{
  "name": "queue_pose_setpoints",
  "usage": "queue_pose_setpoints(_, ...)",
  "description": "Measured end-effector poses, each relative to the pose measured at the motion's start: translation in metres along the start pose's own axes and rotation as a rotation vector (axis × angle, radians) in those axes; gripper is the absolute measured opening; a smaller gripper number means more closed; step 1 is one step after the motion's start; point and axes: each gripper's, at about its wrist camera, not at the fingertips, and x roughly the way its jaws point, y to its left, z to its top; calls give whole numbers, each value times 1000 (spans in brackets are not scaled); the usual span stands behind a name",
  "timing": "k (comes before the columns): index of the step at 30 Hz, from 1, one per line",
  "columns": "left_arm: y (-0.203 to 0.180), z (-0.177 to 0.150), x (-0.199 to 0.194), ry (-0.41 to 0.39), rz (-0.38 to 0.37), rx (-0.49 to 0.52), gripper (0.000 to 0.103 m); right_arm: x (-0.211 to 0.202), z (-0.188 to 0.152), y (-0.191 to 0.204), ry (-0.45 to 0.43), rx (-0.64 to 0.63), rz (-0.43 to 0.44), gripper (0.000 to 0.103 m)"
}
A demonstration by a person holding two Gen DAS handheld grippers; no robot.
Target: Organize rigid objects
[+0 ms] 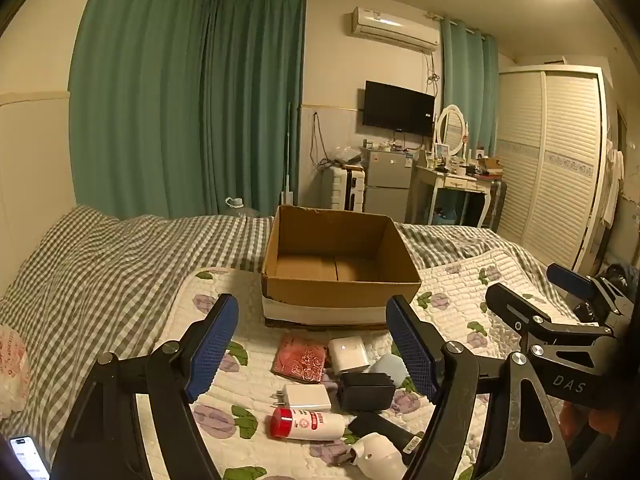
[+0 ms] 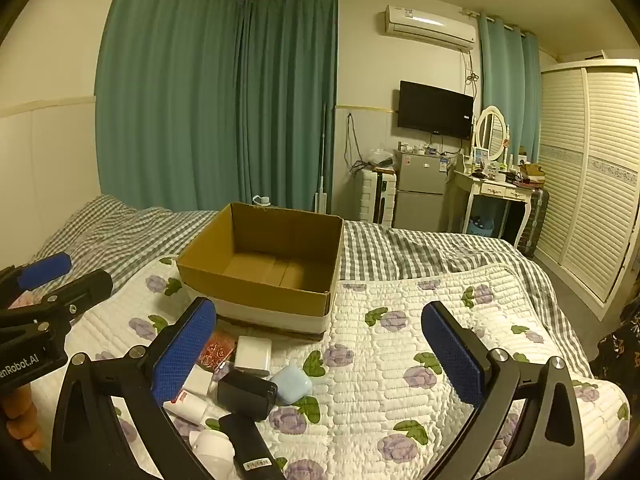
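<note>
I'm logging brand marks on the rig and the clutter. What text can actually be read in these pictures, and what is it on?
"DAS": on the right gripper frame, seen from the left wrist.
"enRobot.AI", cut off at the edge: on the left gripper frame, seen from the right wrist.
Red print on the white bottle: too blurred to read.
Phone screen, air conditioner stickers: too small.
</note>
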Motion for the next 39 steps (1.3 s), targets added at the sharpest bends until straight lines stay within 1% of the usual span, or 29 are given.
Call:
queue_pose_setpoints(6, 1, 0, 0, 5, -7, -9, 79, 1, 0, 0, 5, 1, 0, 103)
queue_pose_setpoints(12, 4, -1, 4, 4, 4, -4, 79, 2, 0, 0, 6, -3, 0, 103)
queue_pose_setpoints(16, 5, -5, 0, 0, 2, -5, 79, 3, 1, 0, 6, 0, 1, 103)
queue_pose_setpoints(19, 4, -4, -1, 1, 4, -5, 79, 3, 2, 1, 5, -5, -1, 103)
queue_pose_setpoints(21, 7, -2, -3, 0, 4, -5, 79, 6, -5, -1, 1, -5, -1, 103)
queue_pose_setpoints(39, 7, 0, -2, 5, 8, 0, 79, 3, -2, -3, 0, 2, -5, 103)
